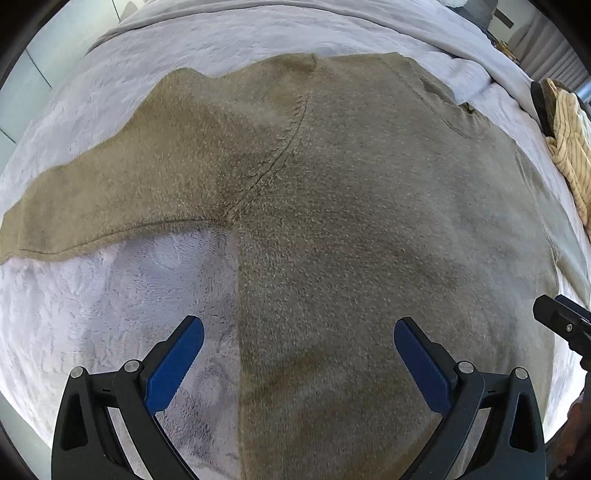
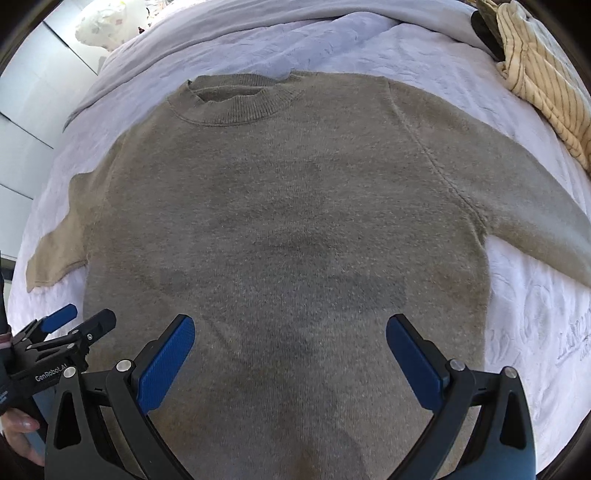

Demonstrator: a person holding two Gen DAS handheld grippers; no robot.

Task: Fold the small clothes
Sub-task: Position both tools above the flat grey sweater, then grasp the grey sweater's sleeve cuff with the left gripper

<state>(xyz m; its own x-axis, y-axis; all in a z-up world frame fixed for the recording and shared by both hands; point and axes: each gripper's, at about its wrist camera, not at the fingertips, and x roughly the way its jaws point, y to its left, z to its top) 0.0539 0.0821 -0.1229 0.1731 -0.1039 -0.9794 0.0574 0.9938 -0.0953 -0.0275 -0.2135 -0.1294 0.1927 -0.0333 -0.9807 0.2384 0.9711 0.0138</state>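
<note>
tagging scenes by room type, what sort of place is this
Most likely a bedroom: the sweater lies spread flat on a bed with a pale quilted cover, a grey sheet beyond it, and a striped garment at the bed's edge.

Sweater (image 2: 288,221) lies flat on the bedspread (image 2: 524,314); a striped garment (image 2: 543,74) far right.

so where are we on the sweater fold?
Done: the sweater lies spread flat, front up, on the bedcover, both sleeves out to the sides. In hand: nothing; the left claw and right claw are both open above its lower body. Left: every fold. No sleeve or hem is turned in.
</note>
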